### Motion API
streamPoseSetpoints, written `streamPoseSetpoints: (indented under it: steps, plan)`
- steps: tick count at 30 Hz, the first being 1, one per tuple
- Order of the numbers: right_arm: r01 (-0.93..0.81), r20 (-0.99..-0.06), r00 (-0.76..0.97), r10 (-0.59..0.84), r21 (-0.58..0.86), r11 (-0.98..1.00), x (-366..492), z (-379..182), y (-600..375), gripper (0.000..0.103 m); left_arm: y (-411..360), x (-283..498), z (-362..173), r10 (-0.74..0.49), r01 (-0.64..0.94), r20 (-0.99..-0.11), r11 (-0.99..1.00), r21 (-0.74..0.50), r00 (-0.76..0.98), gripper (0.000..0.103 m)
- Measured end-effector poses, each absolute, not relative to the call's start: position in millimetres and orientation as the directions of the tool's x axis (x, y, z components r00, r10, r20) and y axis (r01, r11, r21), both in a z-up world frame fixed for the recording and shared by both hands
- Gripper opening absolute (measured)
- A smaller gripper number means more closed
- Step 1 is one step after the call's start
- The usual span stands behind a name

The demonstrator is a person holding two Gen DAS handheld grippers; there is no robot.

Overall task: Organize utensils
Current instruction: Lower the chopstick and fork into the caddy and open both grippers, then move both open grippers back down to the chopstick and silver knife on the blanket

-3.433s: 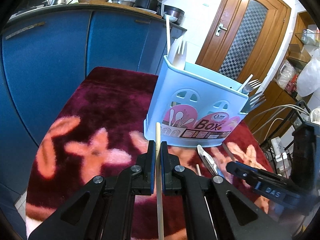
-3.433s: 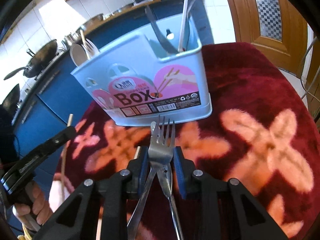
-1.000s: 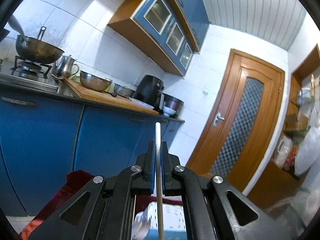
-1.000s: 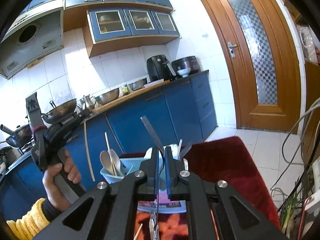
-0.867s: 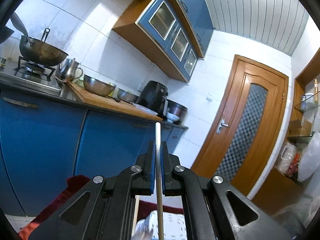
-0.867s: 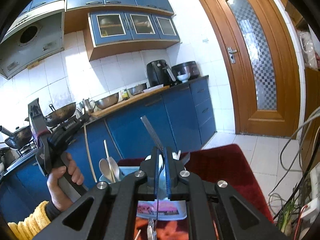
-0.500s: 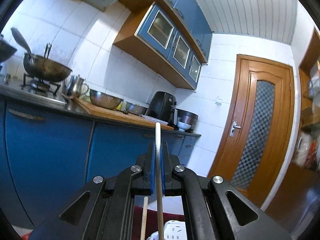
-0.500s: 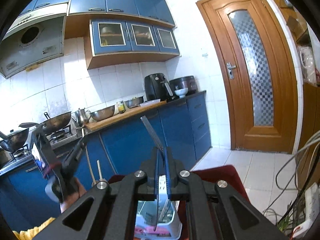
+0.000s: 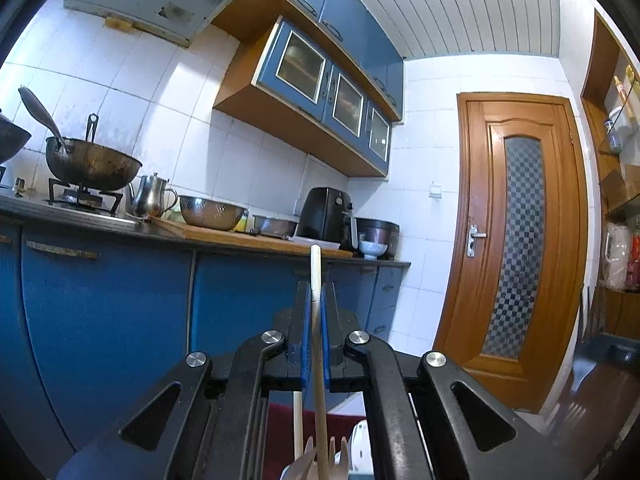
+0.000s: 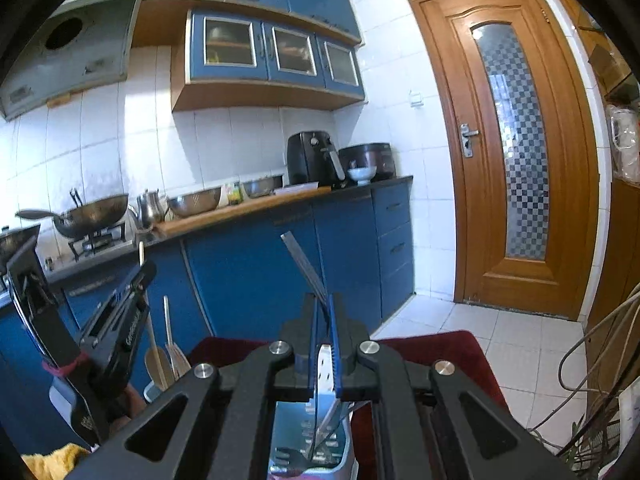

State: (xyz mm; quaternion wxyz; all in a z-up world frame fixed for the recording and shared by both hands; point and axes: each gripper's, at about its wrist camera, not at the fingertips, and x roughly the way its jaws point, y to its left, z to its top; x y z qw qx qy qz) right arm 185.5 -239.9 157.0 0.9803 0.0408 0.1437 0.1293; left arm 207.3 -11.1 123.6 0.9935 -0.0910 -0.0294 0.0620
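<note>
Kitchen; left gripper (image 9: pixel 315 312) clamps one chopstick (image 9: pixel 316 280), right gripper (image 10: pixel 322 320) clamps one fork (image 10: pixel 304 264).

Counts, both views:
- grippers: 2, left gripper (image 9: pixel 315 300), right gripper (image 10: pixel 323 312)
- wall cabinet glass doors (image 10: pixel 294 51): 3
- wooden door (image 10: pixel 516 152): 1
- wok (image 9: pixel 91 165): 1
- kettle (image 9: pixel 151 197): 1
- air fryer (image 10: pixel 310 158): 1
</note>
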Motion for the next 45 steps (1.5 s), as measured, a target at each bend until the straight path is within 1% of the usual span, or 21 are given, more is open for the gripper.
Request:
streamPoseSetpoints:
  steps: [13, 20, 23, 24, 25, 26, 27, 28, 33, 39, 45]
  plan:
    - [-0.264, -0.364, 0.883, 0.297, 0.139, 0.955, 185.4, 125.3, -235.8, 0.010, -23.5, 192.5, 96.4, 0.099, -0.100, -0.015, 0.987, -0.129, 0.995, 0.003]
    - [-0.280, -0.380, 0.867, 0.323, 0.166, 0.946, 182.3, 122.3, -237.1, 0.012, -31.2, 186.0, 87.4, 0.088, -0.092, -0.045, 0.992, -0.088, 0.995, 0.003]
    - [-0.286, -0.370, 0.867, 0.334, 0.180, 0.941, 177.9, 125.5, -238.9, 0.017, -33.6, 185.1, 86.5, 0.075, -0.080, -0.068, 0.994, -0.076, 0.995, 0.003]
    - [-0.286, -0.362, 0.870, 0.334, 0.181, 0.941, 175.1, 128.0, -239.2, 0.021, -34.0, 184.6, 86.5, 0.071, -0.077, -0.075, 0.994, -0.075, 0.995, 0.005]
    - [-0.288, -0.355, 0.872, 0.337, 0.184, 0.940, 173.2, 130.0, -239.3, 0.027, -34.2, 183.8, 86.7, 0.067, -0.073, -0.083, 0.995, -0.074, 0.994, 0.015]
    - [-0.292, -0.347, 0.873, 0.341, 0.189, 0.938, 170.6, 132.4, -240.0, 0.028, -34.1, 182.8, 87.1, 0.064, -0.071, -0.089, 0.995, -0.073, 0.994, 0.021]
    - [-0.294, -0.341, 0.874, 0.345, 0.193, 0.936, 168.4, 134.7, -240.2, 0.029, -34.0, 180.6, 87.2, 0.063, -0.070, -0.095, 0.995, -0.073, 0.993, 0.030]
    - [-0.295, -0.337, 0.876, 0.346, 0.194, 0.936, 166.6, 136.3, -240.5, 0.030, -33.9, 179.9, 88.8, 0.063, -0.070, -0.097, 0.995, -0.072, 0.993, 0.032]
    - [-0.297, -0.316, 0.882, 0.350, 0.204, 0.933, 155.3, 143.5, -241.4, 0.034, -34.0, 170.2, 94.0, 0.047, -0.054, -0.116, 0.997, -0.060, 0.992, 0.033]
    - [-0.301, -0.297, 0.885, 0.359, 0.222, 0.927, 140.7, 150.4, -243.6, 0.034, -34.0, 152.2, 102.0, 0.028, -0.034, -0.130, 0.998, -0.046, 0.991, 0.033]
    - [-0.307, -0.290, 0.881, 0.375, 0.253, 0.917, 125.4, 154.1, -246.8, 0.036, -30.2, 133.4, 110.5, -0.004, -0.006, -0.167, 0.998, -0.059, 0.986, 0.033]
